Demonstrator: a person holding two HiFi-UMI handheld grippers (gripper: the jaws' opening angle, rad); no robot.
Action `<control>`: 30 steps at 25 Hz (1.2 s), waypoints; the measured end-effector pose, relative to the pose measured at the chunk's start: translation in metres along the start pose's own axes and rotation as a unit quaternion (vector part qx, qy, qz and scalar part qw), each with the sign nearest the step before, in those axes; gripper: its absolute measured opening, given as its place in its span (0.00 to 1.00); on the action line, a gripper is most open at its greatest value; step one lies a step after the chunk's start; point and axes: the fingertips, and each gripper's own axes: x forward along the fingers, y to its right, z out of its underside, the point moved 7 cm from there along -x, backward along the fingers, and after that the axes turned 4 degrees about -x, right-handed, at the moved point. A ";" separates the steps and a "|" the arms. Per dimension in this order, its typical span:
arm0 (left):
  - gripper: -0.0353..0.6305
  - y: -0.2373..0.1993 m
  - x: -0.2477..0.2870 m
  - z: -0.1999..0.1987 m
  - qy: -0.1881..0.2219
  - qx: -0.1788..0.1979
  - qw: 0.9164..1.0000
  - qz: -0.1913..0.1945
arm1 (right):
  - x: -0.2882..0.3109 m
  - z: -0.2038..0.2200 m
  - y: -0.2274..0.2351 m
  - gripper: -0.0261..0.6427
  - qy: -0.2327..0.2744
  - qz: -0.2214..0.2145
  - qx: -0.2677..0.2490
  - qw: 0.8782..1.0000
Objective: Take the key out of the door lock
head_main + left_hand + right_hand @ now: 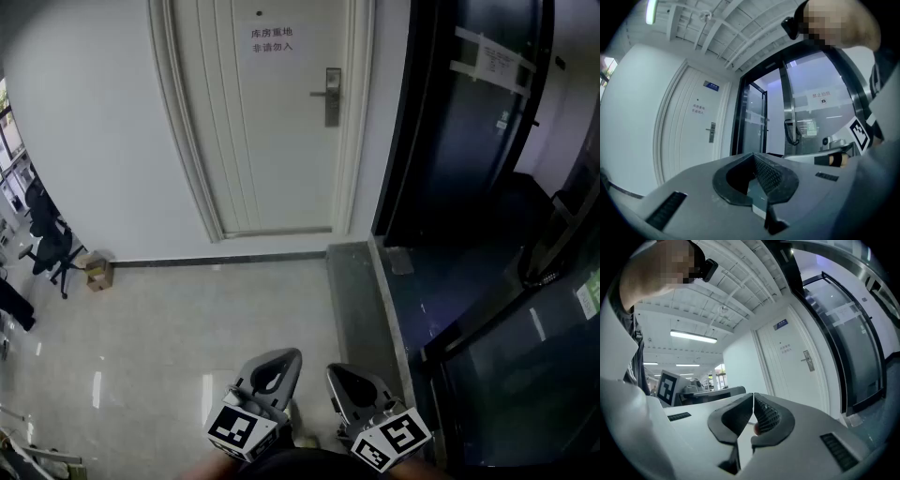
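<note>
The white door [272,141] stands shut at the far side of the hallway, with a metal lock plate and lever handle [332,96] on its right edge. No key can be made out at this distance. The lock plate [711,132] also shows in the left gripper view, and the lock plate [807,360] in the right gripper view. My left gripper [282,357] and right gripper [338,374] are held low and close to my body, side by side, far from the door. Both have their jaws together with nothing between them.
A paper sign [271,39] hangs on the door. Dark glass doors [478,112] fill the right side behind a grey stone threshold [361,300]. At the left wall are a small cardboard box [97,272] and an office chair [52,246]. Tiled floor lies between me and the door.
</note>
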 end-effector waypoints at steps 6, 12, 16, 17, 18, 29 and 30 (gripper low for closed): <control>0.06 -0.022 0.030 -0.002 0.005 0.002 1.000 0.001 | 0.017 0.003 0.023 0.06 0.001 0.010 0.001 1.000; 0.06 -0.058 0.070 -0.005 0.011 0.010 1.000 0.002 | 0.052 0.003 0.054 0.06 -0.002 0.024 -0.001 1.000; 0.06 -0.097 0.104 -0.015 0.010 0.017 1.000 0.008 | 0.092 -0.006 0.077 0.06 0.004 0.036 -0.009 0.999; 0.06 -0.108 0.114 -0.019 0.009 0.017 1.000 0.011 | 0.103 -0.010 0.084 0.06 0.005 0.041 -0.009 0.999; 0.06 -0.117 0.123 -0.023 0.008 0.016 1.000 0.014 | 0.114 -0.013 0.090 0.06 0.005 0.046 -0.009 0.999; 0.06 -0.220 0.213 -0.045 0.004 0.013 0.999 0.043 | 0.231 -0.037 0.161 0.06 0.018 0.078 -0.014 0.997; 0.06 -0.228 0.220 -0.047 0.004 0.014 0.999 0.042 | 0.239 -0.039 0.166 0.06 0.019 0.079 -0.013 0.997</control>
